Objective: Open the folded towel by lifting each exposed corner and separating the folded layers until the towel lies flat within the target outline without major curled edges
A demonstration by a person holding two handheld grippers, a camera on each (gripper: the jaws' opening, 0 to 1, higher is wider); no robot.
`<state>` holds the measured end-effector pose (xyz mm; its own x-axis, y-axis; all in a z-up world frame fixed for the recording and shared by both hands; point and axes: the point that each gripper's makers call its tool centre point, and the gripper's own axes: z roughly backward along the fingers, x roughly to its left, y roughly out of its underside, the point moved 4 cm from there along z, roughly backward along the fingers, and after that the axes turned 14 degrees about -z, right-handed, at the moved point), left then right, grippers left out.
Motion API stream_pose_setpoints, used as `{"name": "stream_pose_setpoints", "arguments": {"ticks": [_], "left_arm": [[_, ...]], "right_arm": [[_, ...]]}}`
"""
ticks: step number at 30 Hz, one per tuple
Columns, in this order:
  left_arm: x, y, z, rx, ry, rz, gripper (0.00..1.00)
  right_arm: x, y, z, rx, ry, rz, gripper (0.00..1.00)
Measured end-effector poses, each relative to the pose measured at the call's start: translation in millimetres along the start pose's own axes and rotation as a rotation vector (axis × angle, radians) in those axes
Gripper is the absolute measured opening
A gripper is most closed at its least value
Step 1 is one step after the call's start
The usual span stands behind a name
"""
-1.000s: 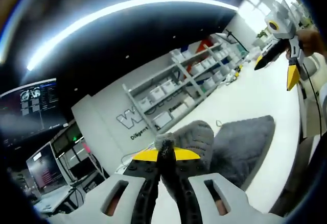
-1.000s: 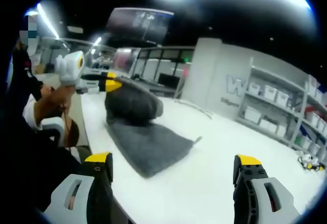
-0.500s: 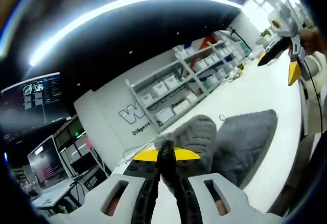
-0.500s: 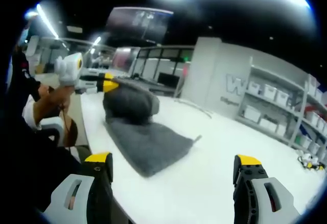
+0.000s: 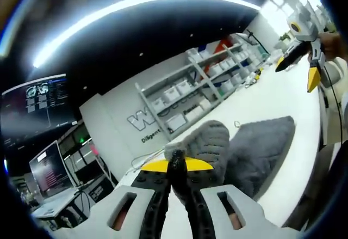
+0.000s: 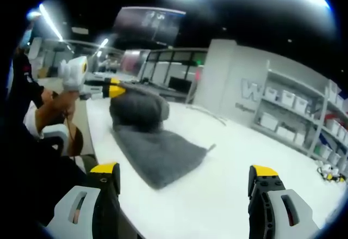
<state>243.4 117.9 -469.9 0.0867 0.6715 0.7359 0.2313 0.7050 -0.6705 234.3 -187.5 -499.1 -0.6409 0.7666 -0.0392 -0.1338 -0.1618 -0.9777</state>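
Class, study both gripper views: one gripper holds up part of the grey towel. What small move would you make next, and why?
Probably carry the left gripper outward, away from the flat part. It is shut on a raised fold of the grey towel, which bulges above the layer lying on the white table. The right gripper hangs open, clear of the cloth.

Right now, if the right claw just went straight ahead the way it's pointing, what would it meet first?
Probably the bare white table. The right claw is open and empty, and the gray towel lies left of its line, so it would likely pass beside it, though depth is hard to judge.
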Motion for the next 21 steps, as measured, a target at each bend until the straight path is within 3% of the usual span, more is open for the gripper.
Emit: {"name": "stream_pose_setpoints", "arguments": {"ticks": [21], "left_arm": [[-2.0, 6.4, 8.8, 0.025, 0.007, 0.019, 0.07]], "right_arm": [[4.8, 1.0, -2.4, 0.011, -0.002, 0.012, 0.99]]}}
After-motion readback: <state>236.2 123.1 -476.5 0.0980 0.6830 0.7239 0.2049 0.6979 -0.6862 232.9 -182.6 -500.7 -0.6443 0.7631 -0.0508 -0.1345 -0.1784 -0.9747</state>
